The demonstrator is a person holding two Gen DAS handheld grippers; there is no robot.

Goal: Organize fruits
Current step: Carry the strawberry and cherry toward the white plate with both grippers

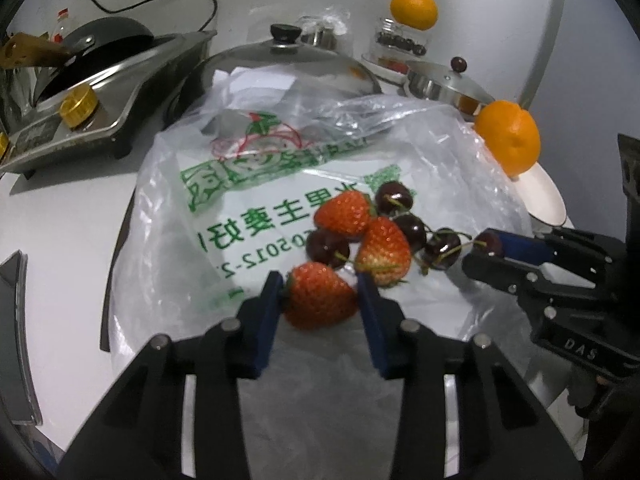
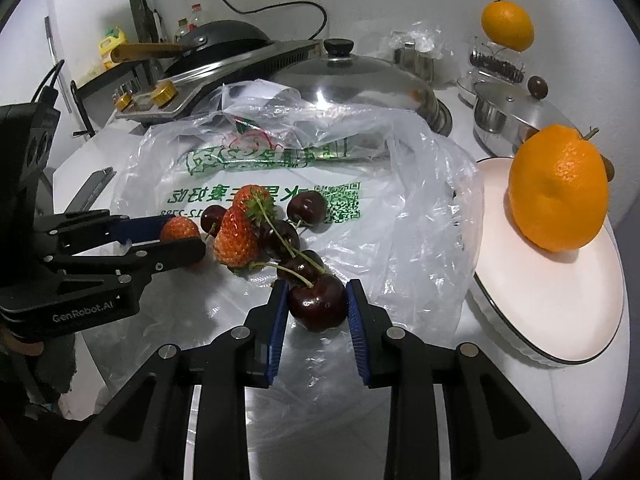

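Strawberries and dark cherries lie in a small pile on a clear plastic bag with green print. My left gripper is shut on the nearest strawberry, one blue pad against each side. Beside it lie two more strawberries and several cherries. My right gripper is shut on a stemmed cherry at the pile's near edge. In the right wrist view the left gripper comes in from the left with its strawberry.
To the right, a large orange sits on a white plate. A second orange rests on a glass jar at the back. Steel pot lids, a small lidded pot and a stove with a black wok stand behind the bag.
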